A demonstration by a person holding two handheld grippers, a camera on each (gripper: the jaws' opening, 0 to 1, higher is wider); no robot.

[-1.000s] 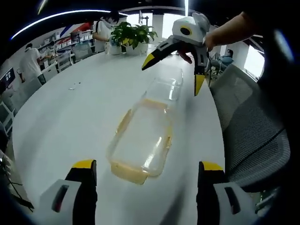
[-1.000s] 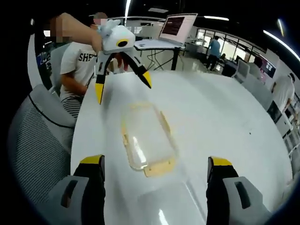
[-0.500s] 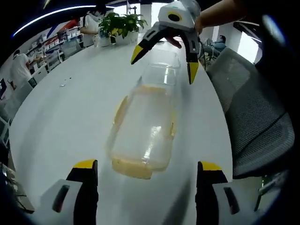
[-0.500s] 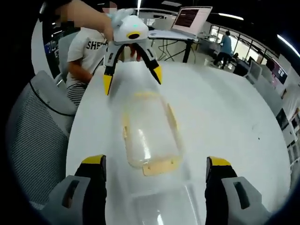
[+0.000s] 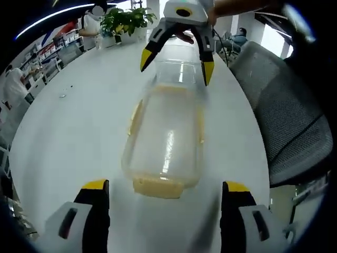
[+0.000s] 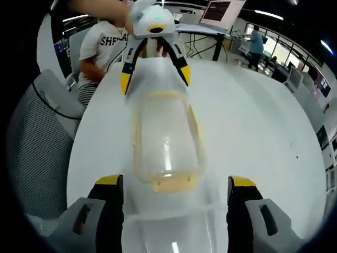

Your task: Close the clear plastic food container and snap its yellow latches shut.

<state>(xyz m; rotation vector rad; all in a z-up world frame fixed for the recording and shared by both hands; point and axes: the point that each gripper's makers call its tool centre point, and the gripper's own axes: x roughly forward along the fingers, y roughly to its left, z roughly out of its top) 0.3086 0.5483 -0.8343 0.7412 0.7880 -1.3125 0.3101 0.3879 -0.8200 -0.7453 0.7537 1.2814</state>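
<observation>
Spreading across both views, the white table [image 5: 68, 132] bears the clear container [image 5: 166, 139], which lies lengthwise between the two grippers, its lid [image 6: 168, 234] folded out flat toward the right gripper. Grey mesh chairs [image 5: 284, 110] stand beside the table. The left gripper [image 5: 160, 192] is spread wide at the container's near end; the right gripper [image 6: 174, 187] is likewise spread wide at the opposite end. A yellow latch [image 5: 158, 187] lies on the table, unfastened.

Glossy clear plastic container [image 5: 166, 139] on smooth white table [image 5: 79, 121]
</observation>
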